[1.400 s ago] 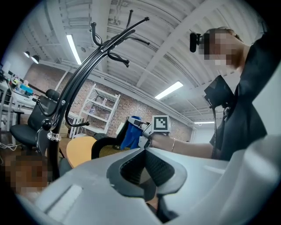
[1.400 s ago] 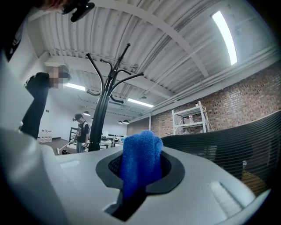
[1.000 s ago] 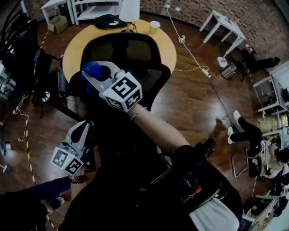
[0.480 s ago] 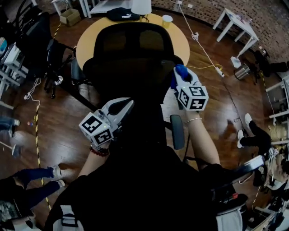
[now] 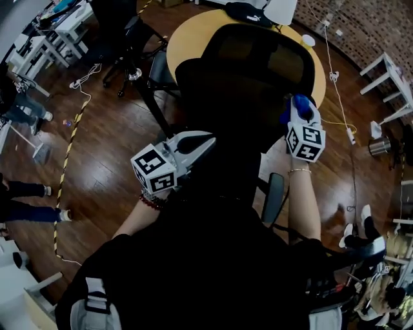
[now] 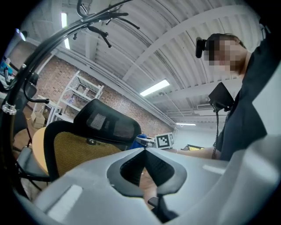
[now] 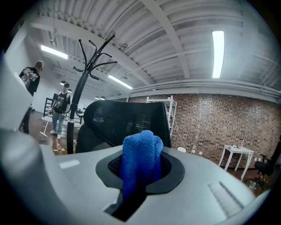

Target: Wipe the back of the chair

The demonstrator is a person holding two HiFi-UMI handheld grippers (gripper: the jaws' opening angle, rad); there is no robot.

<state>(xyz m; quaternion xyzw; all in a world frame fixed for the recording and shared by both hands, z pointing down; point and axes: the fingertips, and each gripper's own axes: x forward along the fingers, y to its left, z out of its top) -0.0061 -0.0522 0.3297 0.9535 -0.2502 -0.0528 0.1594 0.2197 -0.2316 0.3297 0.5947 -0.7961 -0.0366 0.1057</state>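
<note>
The black mesh chair back [image 5: 251, 71] is mid-wipe: the right gripper [image 5: 301, 111], pinching a blue fluffy cloth [image 7: 140, 160], now sits at its right edge after crossing from the left. The left gripper [image 5: 208, 140] is pressed together, empty.

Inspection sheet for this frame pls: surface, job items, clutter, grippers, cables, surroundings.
Surface: dark wooden floor; round yellow table behind the chair.
Job's things: black mesh office chair, back facing the person; blue cloth.
Clutter: black bag and small white cup on the table; metal pot on the floor.
Grippers: left gripper shut, nothing between its jaws; right gripper shut on the blue cloth at the chair back's right edge, contact unclear.
Cables: white cable across the floor on the right; another white cable on the left.
Surroundings: brick wall, white side table, coat rack, two people standing.
</note>
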